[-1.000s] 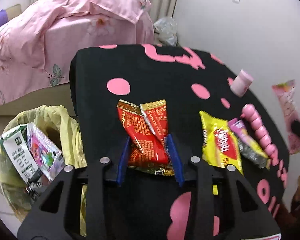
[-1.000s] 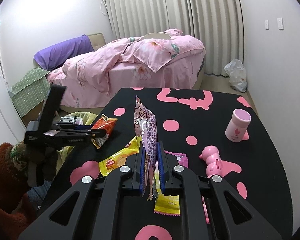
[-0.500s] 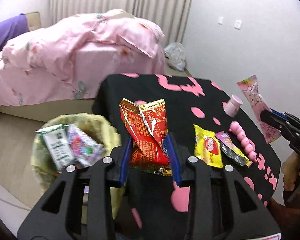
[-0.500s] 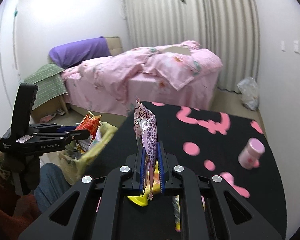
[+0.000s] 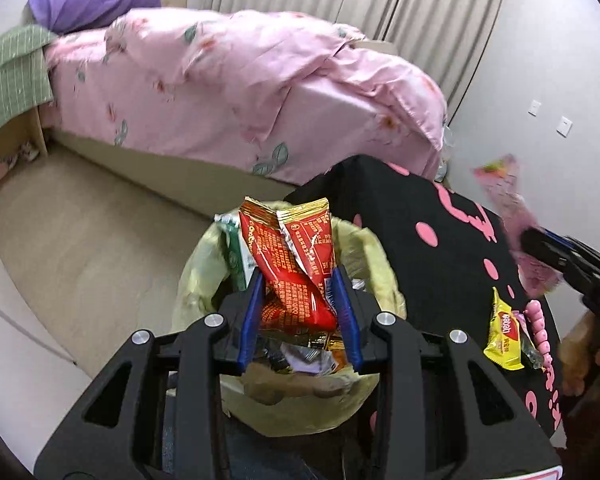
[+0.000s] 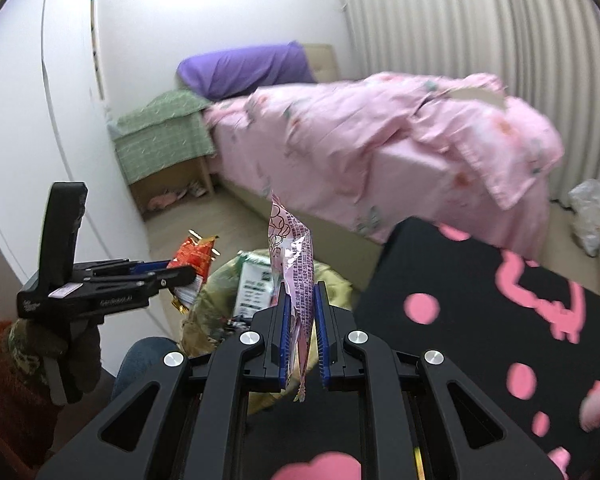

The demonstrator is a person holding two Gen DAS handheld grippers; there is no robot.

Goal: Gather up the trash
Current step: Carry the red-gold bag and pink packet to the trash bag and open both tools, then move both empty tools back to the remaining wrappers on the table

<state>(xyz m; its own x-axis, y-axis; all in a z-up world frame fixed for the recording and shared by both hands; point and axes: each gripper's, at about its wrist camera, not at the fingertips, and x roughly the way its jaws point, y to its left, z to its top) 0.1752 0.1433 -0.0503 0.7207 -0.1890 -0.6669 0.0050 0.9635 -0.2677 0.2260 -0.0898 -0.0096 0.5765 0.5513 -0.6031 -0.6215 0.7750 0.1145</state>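
Observation:
My left gripper (image 5: 298,284) is shut on a crumpled red snack wrapper (image 5: 296,264) and hangs right above the yellow-lined trash bin (image 5: 204,264), which holds a green-and-white carton (image 5: 234,252) and other scraps. In the right wrist view the same gripper (image 6: 180,276) shows at the left with the red wrapper (image 6: 194,258). My right gripper (image 6: 300,300) is shut on a thin pink wrapper (image 6: 294,256), held upright near the bin (image 6: 216,284) at the table's corner. That pink wrapper (image 5: 508,200) appears blurred at the right of the left wrist view.
The black table with pink spots (image 5: 432,216) carries a yellow wrapper (image 5: 504,332) and a pink beaded toy (image 5: 538,324). A bed with a pink duvet (image 5: 260,80) stands behind, a white plastic bag (image 6: 590,212) by the curtain. A gloved hand (image 6: 32,356) holds the left gripper.
Both grippers have swung left off the table with their wrappers. The left one now hangs over the bin; the right one has come to the table's corner beside it.

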